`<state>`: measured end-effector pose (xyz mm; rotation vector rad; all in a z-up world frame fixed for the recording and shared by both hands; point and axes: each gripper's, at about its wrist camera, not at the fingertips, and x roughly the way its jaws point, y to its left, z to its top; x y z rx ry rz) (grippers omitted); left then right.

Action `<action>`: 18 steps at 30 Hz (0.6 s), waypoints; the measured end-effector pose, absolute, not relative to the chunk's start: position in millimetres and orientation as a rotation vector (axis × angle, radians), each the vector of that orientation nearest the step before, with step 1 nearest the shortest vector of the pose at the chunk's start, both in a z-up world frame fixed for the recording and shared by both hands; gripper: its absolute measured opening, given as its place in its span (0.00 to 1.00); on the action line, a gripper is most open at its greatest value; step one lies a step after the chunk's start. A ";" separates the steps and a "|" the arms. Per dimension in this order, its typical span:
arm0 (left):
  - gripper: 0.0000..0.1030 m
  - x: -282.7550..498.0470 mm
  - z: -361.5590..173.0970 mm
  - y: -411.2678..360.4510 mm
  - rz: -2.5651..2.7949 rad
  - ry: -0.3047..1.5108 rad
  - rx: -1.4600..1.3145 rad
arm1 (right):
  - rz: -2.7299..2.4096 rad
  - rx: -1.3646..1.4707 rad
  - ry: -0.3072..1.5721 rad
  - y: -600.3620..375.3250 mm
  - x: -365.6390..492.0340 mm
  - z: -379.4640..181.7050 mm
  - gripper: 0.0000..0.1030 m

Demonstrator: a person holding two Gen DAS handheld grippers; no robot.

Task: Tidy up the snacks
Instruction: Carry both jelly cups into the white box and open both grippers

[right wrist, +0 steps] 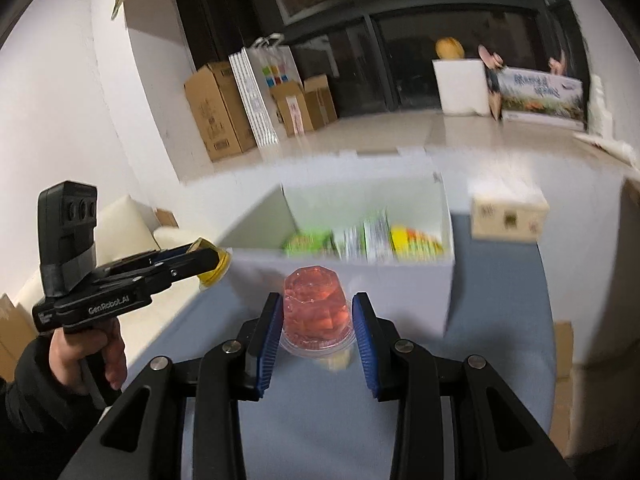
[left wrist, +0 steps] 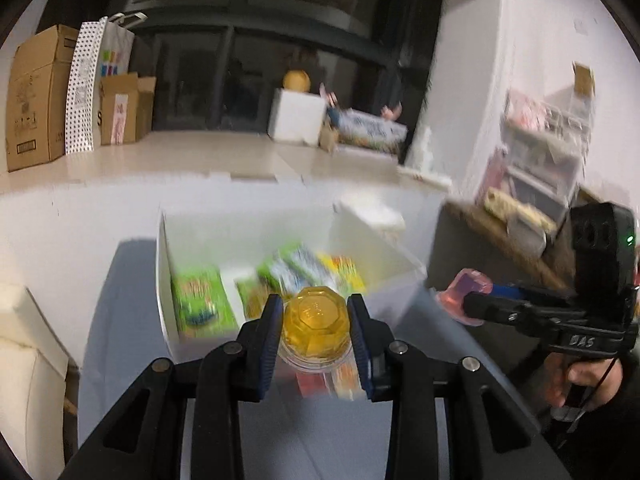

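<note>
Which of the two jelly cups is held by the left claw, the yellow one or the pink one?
The yellow jelly cup: it sits between the left claw's blue pads. The pink jelly cup is in the right claw.

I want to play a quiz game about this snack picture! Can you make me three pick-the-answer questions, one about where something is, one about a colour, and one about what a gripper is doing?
1. Where are the green snack packs?
A. Inside the white box
B. On the cardboard boxes
C. On the floor

2. What colour is the jelly cup held by the left gripper?
A. Blue
B. Yellow
C. Purple

3. What is the right gripper doing?
A. Hanging open with nothing in it
B. Pressing on the white box
C. Gripping a pink jelly cup

Answers:
1. A, the green snack packs lie within the walls of the white box.
2. B, the jelly cup between the fingers of the left gripper looks amber yellow.
3. C, the right gripper has its blue pads on both sides of the pink jelly cup.
</note>
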<state>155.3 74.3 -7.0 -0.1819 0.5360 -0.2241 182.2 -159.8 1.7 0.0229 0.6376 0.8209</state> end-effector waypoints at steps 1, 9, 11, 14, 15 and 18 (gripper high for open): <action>0.36 164.5 -0.7 82.5 -0.215 0.529 -0.183 | 0.820 0.018 0.633 -152.2 193.7 8.0 0.37; 0.36 227.1 3.3 93.3 -0.169 0.566 -0.143 | 0.762 -0.016 0.665 -108.4 263.4 17.7 0.38; 0.37 234.7 -3.6 93.2 -0.157 0.594 -0.141 | 0.746 -0.021 0.676 -104.8 272.6 12.3 0.40; 1.00 238.6 -13.1 100.1 -0.118 0.635 -0.175 | 0.690 0.005 0.717 -105.9 285.9 3.0 1.00; 1.00 237.0 -14.8 102.2 -0.114 0.623 -0.184 | 0.678 0.025 0.705 -109.9 286.9 3.4 1.00; 1.00 231.5 -18.2 102.5 -0.109 0.620 -0.177 | 0.664 0.054 0.715 -120.1 288.4 4.0 1.00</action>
